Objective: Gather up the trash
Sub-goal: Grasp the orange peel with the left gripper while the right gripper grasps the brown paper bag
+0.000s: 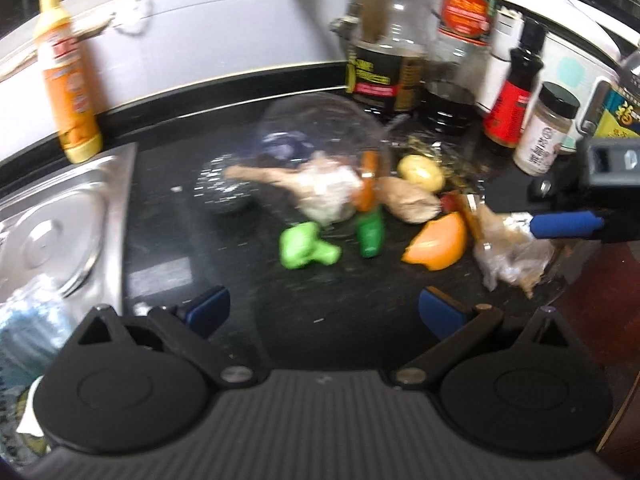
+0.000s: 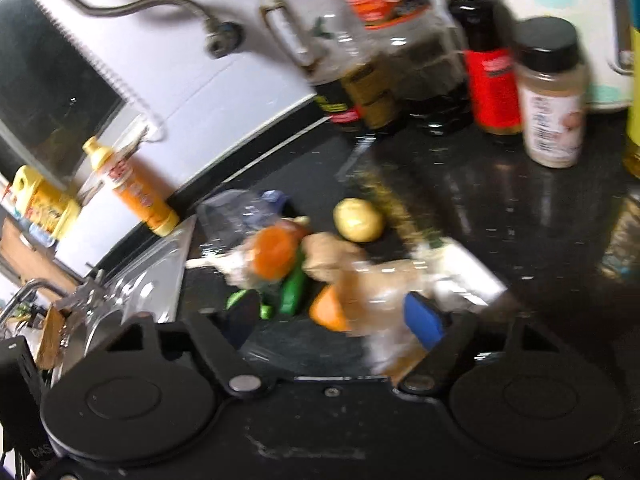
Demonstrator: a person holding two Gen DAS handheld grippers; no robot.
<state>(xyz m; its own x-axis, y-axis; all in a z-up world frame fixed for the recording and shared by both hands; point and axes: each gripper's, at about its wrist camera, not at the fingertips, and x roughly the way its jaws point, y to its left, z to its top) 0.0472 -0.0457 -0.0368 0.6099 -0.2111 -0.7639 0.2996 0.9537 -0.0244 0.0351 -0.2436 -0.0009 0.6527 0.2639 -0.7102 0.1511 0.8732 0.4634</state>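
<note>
A crumpled clear plastic wrapper lies at the right of the black counter; it also shows in the right wrist view. My right gripper is open with its jaws around this wrapper; one blue pad touches it. Other litter sits mid-counter: a clear plastic bottle, a crumpled white wrapper, a foil ball. Toy food lies among it: green pieces, an orange wedge, a potato, ginger. My left gripper is open and empty, short of the pile.
A steel sink lies left, with an orange bottle behind it. Sauce bottles and a spice jar crowd the back right. A plastic bag sits at the sink's near corner.
</note>
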